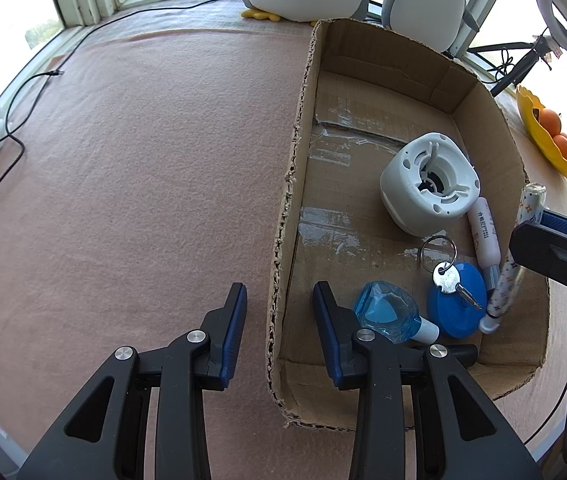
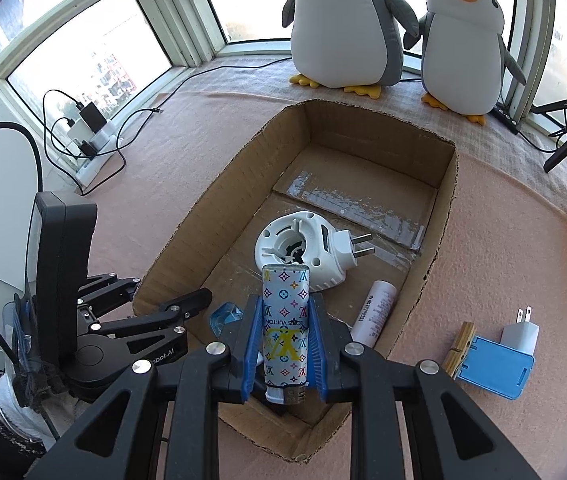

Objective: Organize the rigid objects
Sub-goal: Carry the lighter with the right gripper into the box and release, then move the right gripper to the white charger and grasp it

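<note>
Clamping the patterned tube point(image 2: 284, 326), your right gripper point(image 2: 283, 344) hangs over the cardboard box point(image 1: 495, 128) holding the white plug-in device point(image 1: 429, 182), key point(image 1: 449, 282) and blue bottle point(image 1: 383, 312), while your left gripper point(image 1: 279, 320) gapes empty across its wall.

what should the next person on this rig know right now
Right gripper: shut on the patterned tube, held over the box.
Left gripper: open, empty, straddling the box's left wall.
In the box: white plug-in unit, keys, blue disc, blue bottle, white tube.
Left on the mat: charger, blue case, clothespin.
Next, probably: release the tube, then fetch those three.
</note>
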